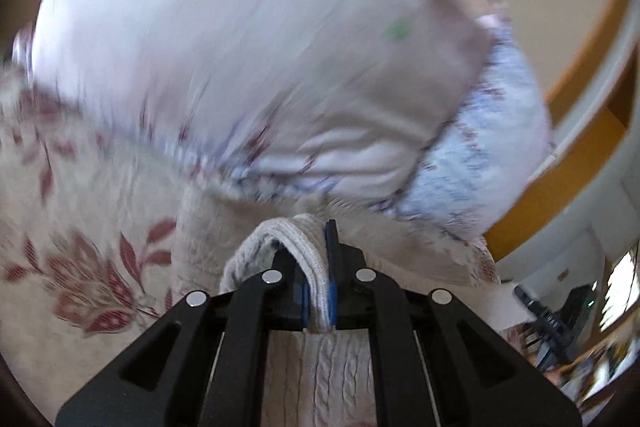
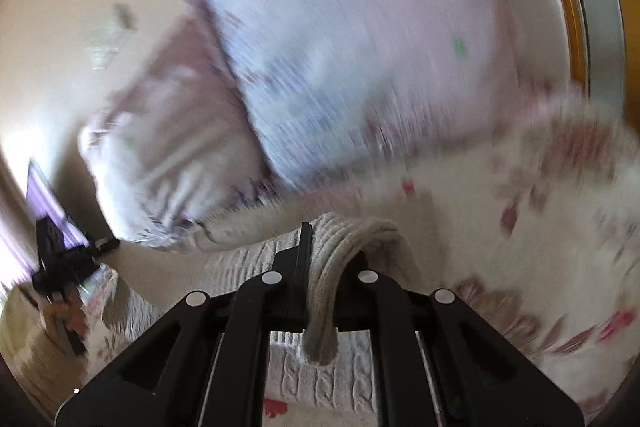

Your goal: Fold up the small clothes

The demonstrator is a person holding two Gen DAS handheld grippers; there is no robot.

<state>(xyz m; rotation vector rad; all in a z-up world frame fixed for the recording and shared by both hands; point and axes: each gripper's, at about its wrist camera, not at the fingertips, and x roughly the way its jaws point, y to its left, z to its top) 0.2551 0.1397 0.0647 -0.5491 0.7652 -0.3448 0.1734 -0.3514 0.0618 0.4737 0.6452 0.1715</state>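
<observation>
A cream cable-knit garment [image 1: 320,367] hangs from my left gripper [image 1: 320,267], which is shut on its ribbed hem [image 1: 308,259]; the knit drapes down below the jaws. In the right wrist view my right gripper [image 2: 320,267] is shut on another part of the same ribbed hem [image 2: 340,259], and the cable-knit body [image 2: 248,263] spreads left and below it. My left gripper [image 2: 60,267] also shows small at the left edge of that view, with a hand around it. Both views are blurred by motion.
A bed cover with a red floral print [image 1: 80,259] lies beneath. Pale pink pillows [image 1: 240,47] and a blue-and-white patterned pillow [image 1: 488,147] sit behind. A wooden headboard edge [image 1: 580,131] and beige wall are at the right.
</observation>
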